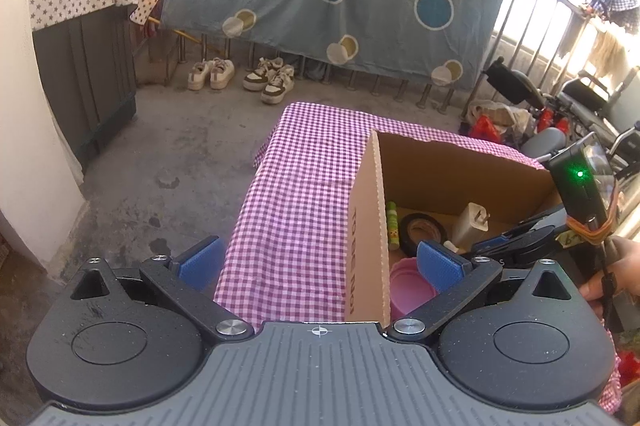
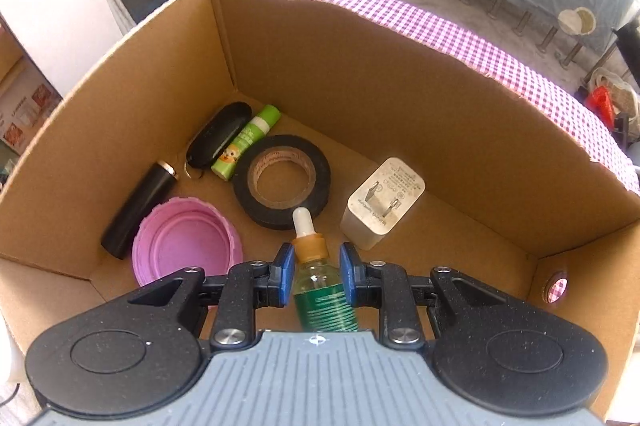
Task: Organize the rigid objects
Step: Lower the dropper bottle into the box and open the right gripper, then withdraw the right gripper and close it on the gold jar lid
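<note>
Green dropper bottle [image 2: 320, 290], white bulb, amber collar, between fingers [image 2: 285, 276].

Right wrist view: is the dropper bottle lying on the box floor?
No, the right gripper holds the dropper bottle above the cardboard box floor.

Green dropper bottle [image 2: 320, 290] (white bulb forward) above cardboard box [image 2: 360, 74].

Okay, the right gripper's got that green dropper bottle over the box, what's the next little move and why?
Probably lower it and open the jaws. The right gripper holds the dropper bottle inside the cardboard box, above bare floor between the pink lid and white charger, so it looks ready to release.
</note>
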Available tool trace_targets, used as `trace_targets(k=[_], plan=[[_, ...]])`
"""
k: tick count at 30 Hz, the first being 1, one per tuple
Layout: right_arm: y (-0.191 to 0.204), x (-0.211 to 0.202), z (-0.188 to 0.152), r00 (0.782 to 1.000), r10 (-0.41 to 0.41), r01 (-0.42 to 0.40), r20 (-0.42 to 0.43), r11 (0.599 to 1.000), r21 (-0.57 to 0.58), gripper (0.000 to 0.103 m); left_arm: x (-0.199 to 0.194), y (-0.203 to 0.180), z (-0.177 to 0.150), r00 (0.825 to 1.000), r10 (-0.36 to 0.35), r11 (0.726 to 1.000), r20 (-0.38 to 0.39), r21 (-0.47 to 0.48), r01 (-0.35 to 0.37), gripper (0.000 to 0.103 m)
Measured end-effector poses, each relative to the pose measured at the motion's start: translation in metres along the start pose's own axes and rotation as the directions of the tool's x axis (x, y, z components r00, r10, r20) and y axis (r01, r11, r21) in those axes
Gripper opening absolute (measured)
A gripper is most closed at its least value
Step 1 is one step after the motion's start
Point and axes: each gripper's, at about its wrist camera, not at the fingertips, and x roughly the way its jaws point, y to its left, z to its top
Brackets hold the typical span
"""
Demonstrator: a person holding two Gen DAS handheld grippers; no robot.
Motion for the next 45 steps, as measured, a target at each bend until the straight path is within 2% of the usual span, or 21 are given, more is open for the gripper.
trace_targets(k=[8,12,17,24,30,38,43,44,45], plan=[[0.007,0.014,0.009,0.999,0.01,-0.012,-0.048,0.999,-0.045,0.024,-0.005,0.002,-0.001,1.0,0.001,1.0,0.009,-0.013,-0.001,0.103],[0.005,0.005,0.004,1.0,0.017,-0.017,-0.014,0.999,-0.038,0.021,-0.009,0.004,-0.002,1.0,0.0,1.0,0.017,-0.018,0.0,0.103],[-0.006,-0.031,-0.016,0.997,0.03,-0.031,0.066,1.0,0.001,0.021,-0.012,0.005,-0.002,1.0,-0.005,1.0,0.021,-0.023,0.005,0.103],[-0.035,-0.052,-0.037,0.987,-0.078,0.067,0.141,0.994,0.082,0.021,-0.014,0.0,-0.003,1.0,-0.014,1.0,0.022,-0.018,0.014,0.103],[-0.065,-0.045,-0.022,0.98,-0.116,0.09,0.164,0.983,0.16,0.021,-0.013,-0.004,-0.005,1.0,-0.006,1.0,0.015,0.001,0.006,0.103],[-0.085,-0.035,-0.007,0.974,-0.145,0.111,0.171,0.975,0.195,0.021,-0.011,0.001,-0.006,1.0,0.019,1.0,0.007,-0.006,-0.019,0.103],[-0.084,-0.039,-0.009,0.973,-0.151,0.112,0.176,0.97,0.215,0.025,-0.012,-0.002,-0.008,1.0,0.027,1.0,-0.004,-0.005,-0.027,0.103],[-0.084,-0.043,-0.011,0.971,-0.145,0.102,0.189,0.97,0.219,0.027,-0.013,-0.003,-0.008,1.0,0.027,1.0,-0.003,-0.003,-0.027,0.103],[-0.084,-0.048,-0.013,0.969,-0.142,0.095,0.202,0.97,0.226,0.033,-0.015,-0.004,-0.009,1.0,0.026,1.0,-0.001,-0.001,-0.026,0.103]])
